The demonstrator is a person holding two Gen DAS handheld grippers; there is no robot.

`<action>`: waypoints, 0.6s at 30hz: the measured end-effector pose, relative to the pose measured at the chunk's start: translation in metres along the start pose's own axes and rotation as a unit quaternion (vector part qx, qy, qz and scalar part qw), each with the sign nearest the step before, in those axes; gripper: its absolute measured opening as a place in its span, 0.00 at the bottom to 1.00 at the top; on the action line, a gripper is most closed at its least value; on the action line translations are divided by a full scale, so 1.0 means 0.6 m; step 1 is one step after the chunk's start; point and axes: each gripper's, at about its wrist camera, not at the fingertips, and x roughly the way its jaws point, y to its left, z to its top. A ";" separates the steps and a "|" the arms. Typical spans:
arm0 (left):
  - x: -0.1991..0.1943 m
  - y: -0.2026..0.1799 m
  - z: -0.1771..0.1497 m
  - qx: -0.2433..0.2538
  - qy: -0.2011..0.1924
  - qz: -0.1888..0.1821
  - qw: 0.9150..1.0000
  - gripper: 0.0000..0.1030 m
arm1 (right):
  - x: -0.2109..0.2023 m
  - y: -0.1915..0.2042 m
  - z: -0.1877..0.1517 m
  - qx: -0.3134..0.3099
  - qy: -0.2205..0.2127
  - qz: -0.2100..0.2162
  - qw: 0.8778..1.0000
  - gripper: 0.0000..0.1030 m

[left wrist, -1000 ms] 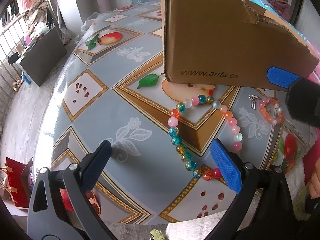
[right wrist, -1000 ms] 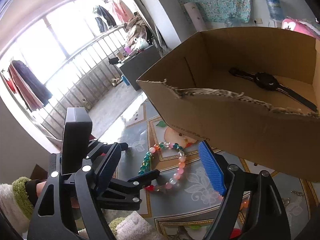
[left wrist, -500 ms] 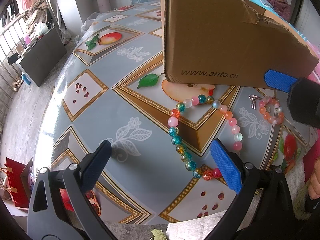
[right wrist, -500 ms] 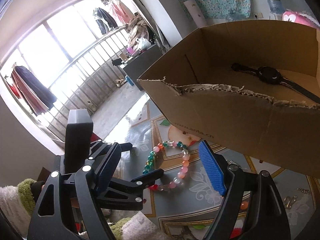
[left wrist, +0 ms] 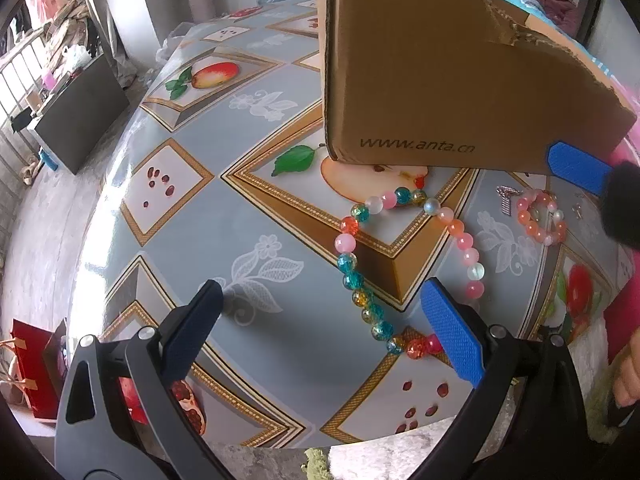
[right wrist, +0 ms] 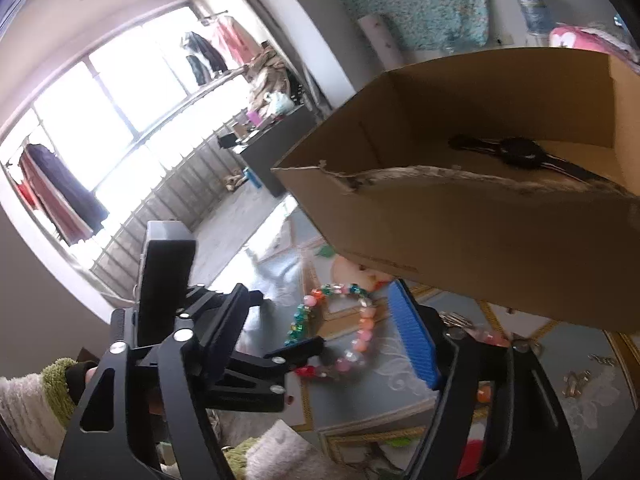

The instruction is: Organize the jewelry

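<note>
A long necklace of coloured beads (left wrist: 362, 276) lies in a loop on the patterned tablecloth, in front of a cardboard box (left wrist: 432, 80). My left gripper (left wrist: 320, 312) is open and empty, just above the cloth, with the near end of the necklace beside its right finger. A small pink bead bracelet (left wrist: 540, 218) lies to the right. My right gripper (right wrist: 320, 328) is open and empty, raised beside the box (right wrist: 480, 240). A black wristwatch (right wrist: 520, 152) lies inside the box. The necklace (right wrist: 340, 328) shows below it.
A small silver piece (left wrist: 506, 198) lies by the bracelet. Small metal pieces (right wrist: 576, 380) lie on the cloth at right. The table edge curves off at left, with a dark cabinet (left wrist: 80, 120) and a red bag (left wrist: 32, 372) on the floor beyond.
My right gripper has risen and tilted, so the box sits lower in its view. My left gripper has stayed still over the necklace.
</note>
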 end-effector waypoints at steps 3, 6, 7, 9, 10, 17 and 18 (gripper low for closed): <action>-0.001 0.001 -0.002 0.004 0.000 -0.003 1.000 0.93 | -0.010 -0.010 -0.007 0.008 0.000 -0.002 1.000 0.58; -0.005 0.002 -0.006 0.007 -0.005 -0.005 1.000 0.93 | -0.018 -0.011 -0.016 -0.002 0.003 -0.020 1.000 0.57; -0.009 0.005 -0.008 0.005 -0.015 -0.013 1.000 0.93 | -0.019 -0.010 -0.016 -0.004 0.005 -0.025 1.000 0.56; -0.018 0.010 -0.011 0.000 -0.032 -0.028 0.999 0.92 | -0.016 -0.007 -0.016 -0.004 0.013 -0.039 0.999 0.55; -0.022 0.013 -0.013 -0.001 -0.040 -0.032 0.999 0.92 | -0.012 -0.005 -0.015 -0.006 0.016 -0.042 0.999 0.54; -0.036 0.014 -0.006 0.027 -0.074 -0.057 0.995 0.54 | 0.032 0.024 -0.008 -0.051 0.047 -0.082 0.994 0.44; -0.036 0.011 -0.003 0.033 -0.076 -0.059 0.995 0.53 | 0.041 0.025 -0.005 -0.058 0.052 -0.093 0.993 0.44</action>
